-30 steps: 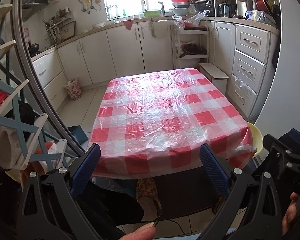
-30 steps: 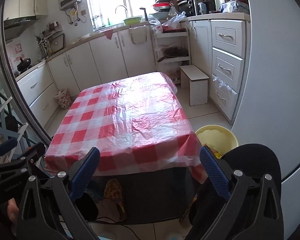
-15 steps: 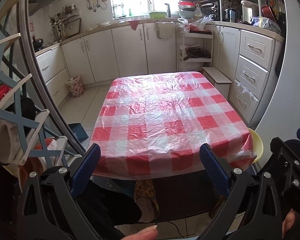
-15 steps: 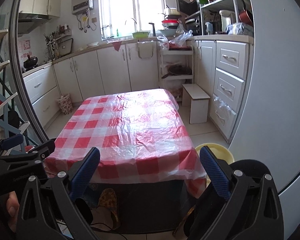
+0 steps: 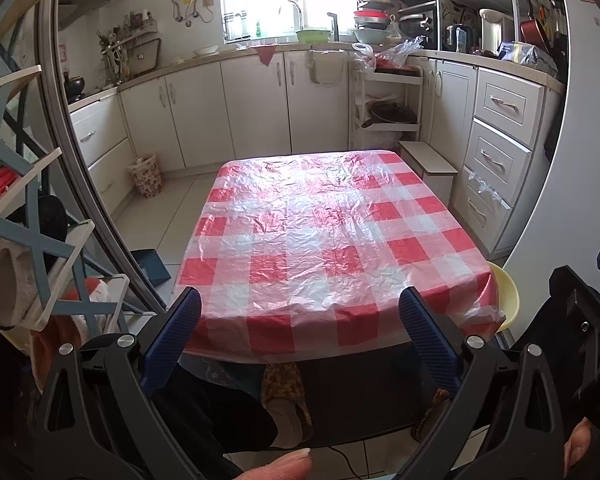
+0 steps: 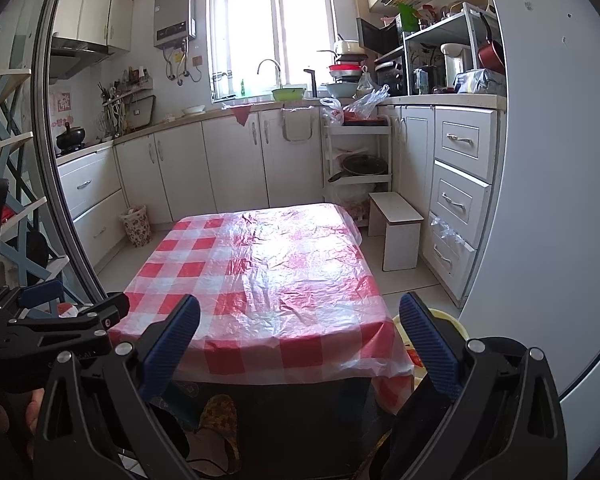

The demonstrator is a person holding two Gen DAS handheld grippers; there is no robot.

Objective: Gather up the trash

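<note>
A low table with a red-and-white checked plastic cover (image 5: 324, 248) stands in front of both grippers; it also shows in the right wrist view (image 6: 260, 280). No trash shows on its top. A yellow bin (image 5: 504, 300) stands at the table's right near corner, also in the right wrist view (image 6: 444, 320), with something red and orange inside. My left gripper (image 5: 300, 332) is open and empty, held before the table's near edge. My right gripper (image 6: 300, 336) is open and empty, to the right of the left one (image 6: 60, 320).
White kitchen cabinets (image 6: 228, 168) line the back and both sides. A small white stool (image 6: 396, 232) and drawers (image 6: 460, 192) stand at right. A floral basket (image 6: 136, 224) and a blue dustpan (image 5: 152, 266) lie at left. A blue-and-white rack (image 5: 16, 200) stands near left. Slippered feet (image 5: 284, 396) rest under the table.
Both grippers have tilted up and drawn back, so the table sits lower in view and more of the kitchen wall and window shows. Both stay open and empty.
</note>
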